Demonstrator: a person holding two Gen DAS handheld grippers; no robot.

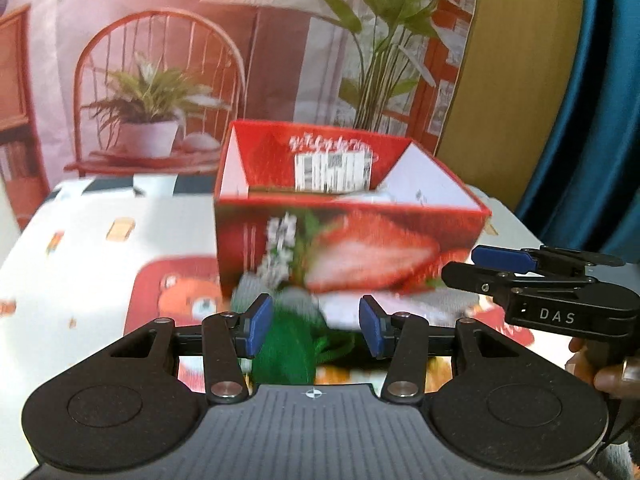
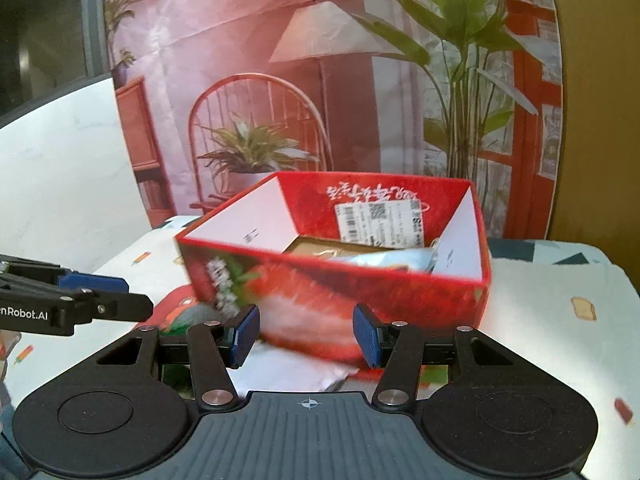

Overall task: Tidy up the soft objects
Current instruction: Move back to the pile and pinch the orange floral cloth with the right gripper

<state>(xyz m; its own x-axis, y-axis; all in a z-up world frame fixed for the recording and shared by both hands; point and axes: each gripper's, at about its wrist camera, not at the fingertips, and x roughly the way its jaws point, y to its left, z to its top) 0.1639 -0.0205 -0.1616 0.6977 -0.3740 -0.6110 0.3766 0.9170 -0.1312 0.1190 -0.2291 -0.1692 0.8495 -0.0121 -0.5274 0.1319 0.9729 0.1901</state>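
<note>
A red strawberry-print box [image 1: 344, 240] stands open on the table; it also shows in the right wrist view [image 2: 340, 276] with a pale blue soft packet [image 2: 392, 260] inside. My left gripper [image 1: 314, 330] is open above a green soft cloth [image 1: 292, 344] lying in front of the box, beside a grey-and-white soft item [image 1: 420, 302]. My right gripper [image 2: 306, 336] is open and empty, close to the box's front wall, over a white soft piece [image 2: 288, 372]. The right gripper also shows at the right of the left view [image 1: 504, 260].
The table wears a white cloth with cartoon prints [image 1: 100, 264]. A printed backdrop of a chair and plants [image 2: 280, 120] stands behind the box. A blue curtain [image 1: 600, 120] hangs at the right. The left gripper shows at the left of the right view [image 2: 96, 284].
</note>
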